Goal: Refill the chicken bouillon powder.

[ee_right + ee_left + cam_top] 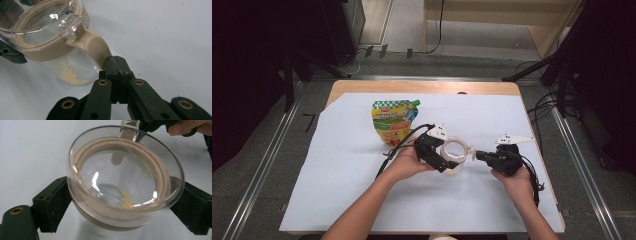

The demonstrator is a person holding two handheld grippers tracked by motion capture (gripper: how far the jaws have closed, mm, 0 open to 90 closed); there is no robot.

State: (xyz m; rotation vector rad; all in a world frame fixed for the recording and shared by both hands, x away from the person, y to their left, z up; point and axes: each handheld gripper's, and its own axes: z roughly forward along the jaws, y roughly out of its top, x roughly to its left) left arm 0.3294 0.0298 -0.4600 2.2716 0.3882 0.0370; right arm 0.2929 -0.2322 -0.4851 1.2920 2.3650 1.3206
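A clear glass jar [455, 152] with a glass lid [125, 177] and a beige seal ring sits tilted at the middle of the white sheet. Some yellow crumbs [71, 75] lie at its bottom. My left gripper [448, 161] is shut on the jar, its pads [56, 202] pressing on both sides just under the lid. My right gripper [115, 61] is shut on the seal's beige tab [96, 47], which sticks out below the clear lid latch [71, 26]. In the high view the right gripper [478, 155] reaches the jar from the right.
A yellow and green pouch [393, 120] lies behind the jar, to its left. A white sheet [337, 170] covers most of the wooden table [422, 87]. Small crumbs dot the sheet near the jar. Cables trail from both grippers.
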